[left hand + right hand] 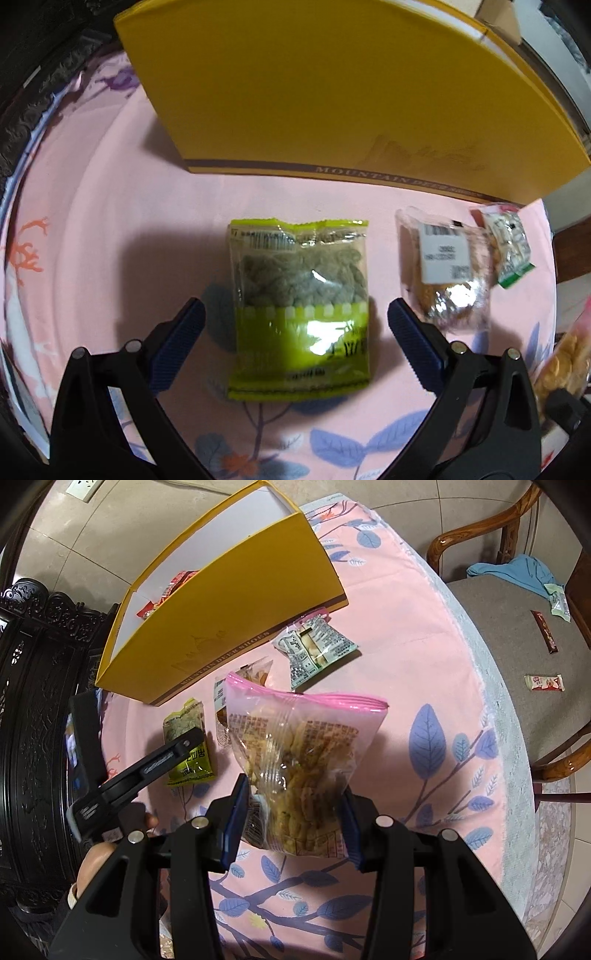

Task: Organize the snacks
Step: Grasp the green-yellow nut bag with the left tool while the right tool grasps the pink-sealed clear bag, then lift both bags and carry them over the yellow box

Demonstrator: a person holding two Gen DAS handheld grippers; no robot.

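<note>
Pink-topped clear packet of golden crackers (303,771) held upright; green snack pouch (299,310) flat, at nine o'clock.

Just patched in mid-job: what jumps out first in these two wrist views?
The big yellow box dominates, standing open at the far side of the pink leaf-print tablecloth, a few wrappers already inside. The right gripper is clamped on a pink-topped snack bag, lifted off the cloth. The left gripper hangs open around a green snack packet lying flat, with two more packets beside it.
</note>
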